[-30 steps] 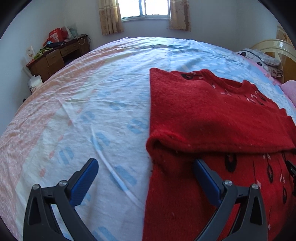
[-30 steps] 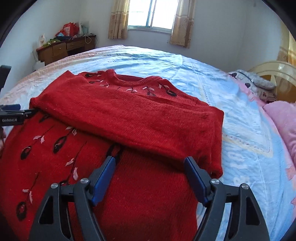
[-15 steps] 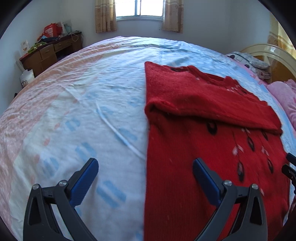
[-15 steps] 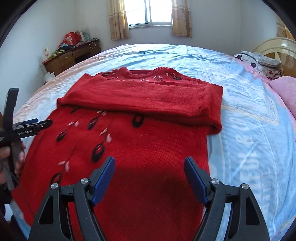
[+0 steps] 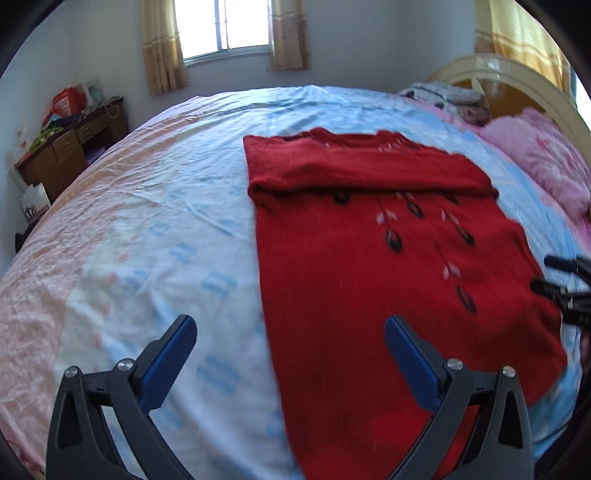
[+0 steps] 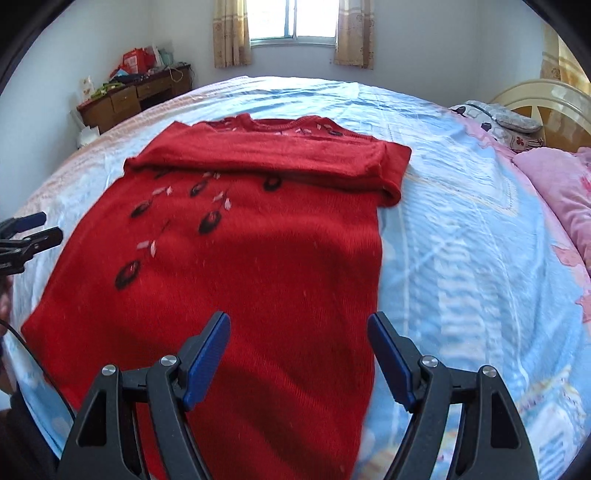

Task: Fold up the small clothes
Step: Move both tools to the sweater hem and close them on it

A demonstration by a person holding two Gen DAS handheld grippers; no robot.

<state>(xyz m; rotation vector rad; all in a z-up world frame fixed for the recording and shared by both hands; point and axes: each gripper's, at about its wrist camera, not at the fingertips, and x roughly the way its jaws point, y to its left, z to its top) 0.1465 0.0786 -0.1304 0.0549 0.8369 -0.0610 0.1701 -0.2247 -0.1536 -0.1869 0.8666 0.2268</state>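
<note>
A red knit sweater (image 5: 354,266) with black and pink leaf patterns lies flat on the bed; its sleeves are folded across the chest as a band (image 5: 362,170). It also shows in the right wrist view (image 6: 240,266). My left gripper (image 5: 290,332) is open and empty above the sweater's left edge near the hem. My right gripper (image 6: 298,328) is open and empty above the sweater's right side near the hem. Each gripper shows at the other view's edge, the right one in the left wrist view (image 5: 565,284), the left one in the right wrist view (image 6: 26,236).
The bed has a light blue and pink patterned sheet (image 5: 155,236). Pink pillows (image 5: 535,155) and a cream headboard (image 5: 517,77) are at the right. A wooden desk (image 6: 136,96) with clutter stands by the far left wall under a window (image 6: 293,18).
Both grippers have pulled back from the folded sleeves toward the sweater's hem and risen; more of the sweater's body is in view. Both stay open and empty.
</note>
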